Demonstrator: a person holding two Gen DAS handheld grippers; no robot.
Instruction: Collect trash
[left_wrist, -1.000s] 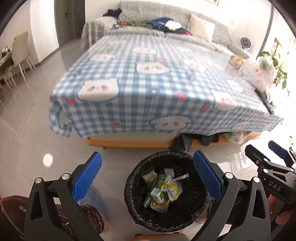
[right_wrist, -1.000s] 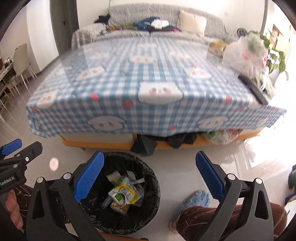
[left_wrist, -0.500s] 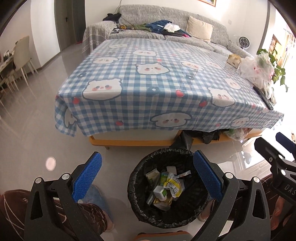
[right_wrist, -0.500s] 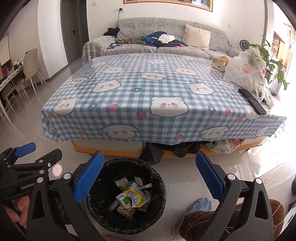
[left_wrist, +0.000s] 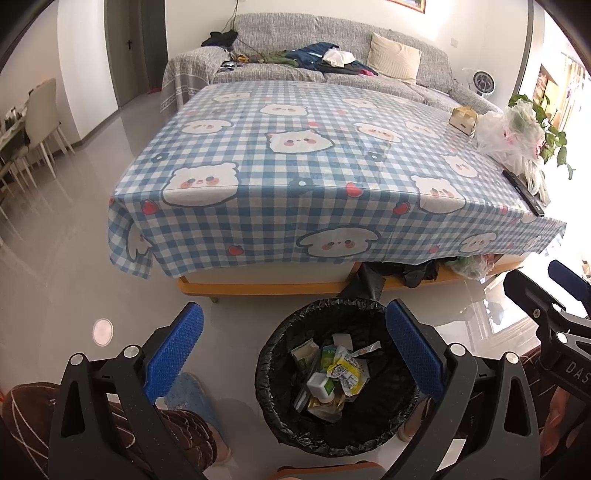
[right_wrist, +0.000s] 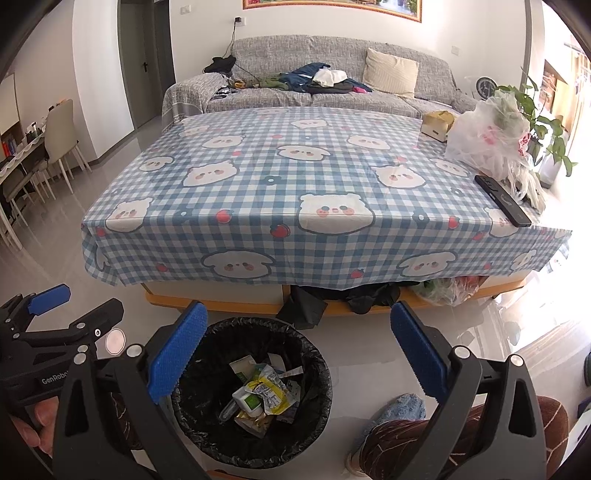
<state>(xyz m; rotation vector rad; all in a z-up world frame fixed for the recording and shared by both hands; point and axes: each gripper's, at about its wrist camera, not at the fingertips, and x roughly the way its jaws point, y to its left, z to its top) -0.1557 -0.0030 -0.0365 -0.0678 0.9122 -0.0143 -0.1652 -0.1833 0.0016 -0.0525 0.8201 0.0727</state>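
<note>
Both tools, left (left_wrist: 291, 347) and right (right_wrist: 295, 349), have lifted back from the bin (right_wrist: 251, 398), jaws spread and empty; wrappers (right_wrist: 264, 395) lie inside, the counter (right_wrist: 295, 177) looks cleared.

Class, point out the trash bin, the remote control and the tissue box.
trash bin (right_wrist: 314, 354): right wrist view, black liner at rim.
remote control (right_wrist: 502, 200): right wrist view, middle of body.
tissue box (right_wrist: 436, 127): right wrist view, front face.

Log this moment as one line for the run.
left gripper: open, empty | right gripper: open, empty | trash bin: on floor, holds wrappers | table: remote, plastic bag
</note>
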